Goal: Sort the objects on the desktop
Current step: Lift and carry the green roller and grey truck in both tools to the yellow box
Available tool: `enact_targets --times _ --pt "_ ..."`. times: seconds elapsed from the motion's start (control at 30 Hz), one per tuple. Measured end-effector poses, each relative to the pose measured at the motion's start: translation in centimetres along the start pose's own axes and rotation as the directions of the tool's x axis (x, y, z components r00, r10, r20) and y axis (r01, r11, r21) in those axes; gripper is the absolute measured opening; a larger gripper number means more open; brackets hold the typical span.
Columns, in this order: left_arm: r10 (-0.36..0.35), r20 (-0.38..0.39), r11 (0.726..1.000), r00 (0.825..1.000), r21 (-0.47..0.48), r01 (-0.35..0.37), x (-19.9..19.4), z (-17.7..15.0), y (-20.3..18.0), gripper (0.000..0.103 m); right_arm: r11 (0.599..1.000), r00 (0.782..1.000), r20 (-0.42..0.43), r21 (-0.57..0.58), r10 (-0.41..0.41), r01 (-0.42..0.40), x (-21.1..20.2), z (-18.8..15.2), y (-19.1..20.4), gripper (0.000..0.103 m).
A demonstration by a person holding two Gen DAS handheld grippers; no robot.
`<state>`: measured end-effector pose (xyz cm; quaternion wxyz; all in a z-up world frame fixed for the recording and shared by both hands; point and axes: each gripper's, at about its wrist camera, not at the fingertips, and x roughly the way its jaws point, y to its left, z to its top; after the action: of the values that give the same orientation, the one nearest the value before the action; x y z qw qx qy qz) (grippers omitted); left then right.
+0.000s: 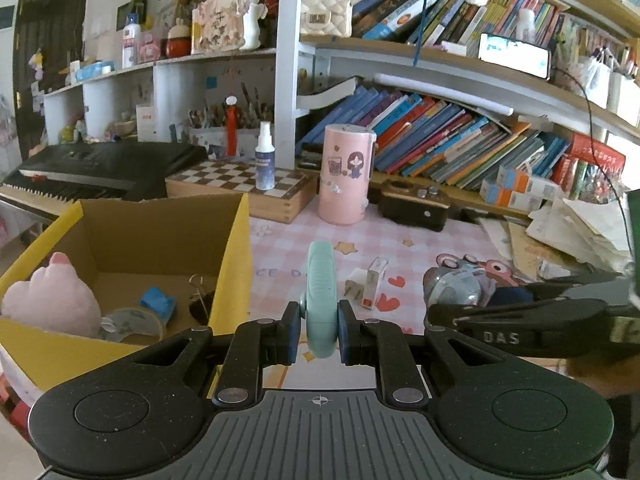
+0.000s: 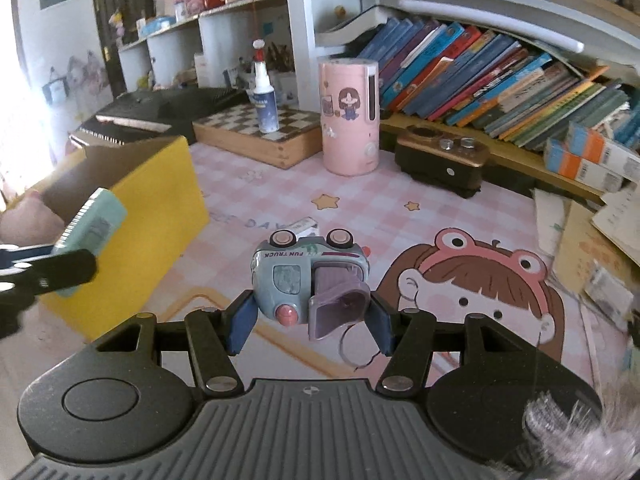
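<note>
Two grips are loaded. Your left gripper [image 1: 319, 326] pinches the teal comb [image 1: 320, 300] narrowly, its long axis running straight out ahead of the jaws. Your right gripper [image 2: 310, 322] clamps the toy truck [image 2: 308, 280], turned upside down, across its body. The yellow cardboard box [image 1: 236, 264] lies just ahead and to the left of your left tongs, and well left of your right, so the left hand is nearer; judged from here, the comb goes in first.
</note>
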<state>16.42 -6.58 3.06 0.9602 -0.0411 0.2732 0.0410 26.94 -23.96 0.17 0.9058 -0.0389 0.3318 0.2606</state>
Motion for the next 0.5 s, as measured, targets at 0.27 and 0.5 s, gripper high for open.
enact_targets --times 0.27,0.5 --pt "-0.029 0.014 1.000 0.999 -0.012 0.029 -2.0 -0.9 1.9 0.017 0.999 1.000 0.010 0.049 -0.003 0.003 -3.4 -1.2 3.7 0.056" --pt "-0.066 0.013 0.998 0.998 -0.008 0.066 -3.6 -2.2 3.5 0.017 0.999 1.000 0.005 0.047 -0.025 0.024 -5.0 -2.8 6.8 0.056"
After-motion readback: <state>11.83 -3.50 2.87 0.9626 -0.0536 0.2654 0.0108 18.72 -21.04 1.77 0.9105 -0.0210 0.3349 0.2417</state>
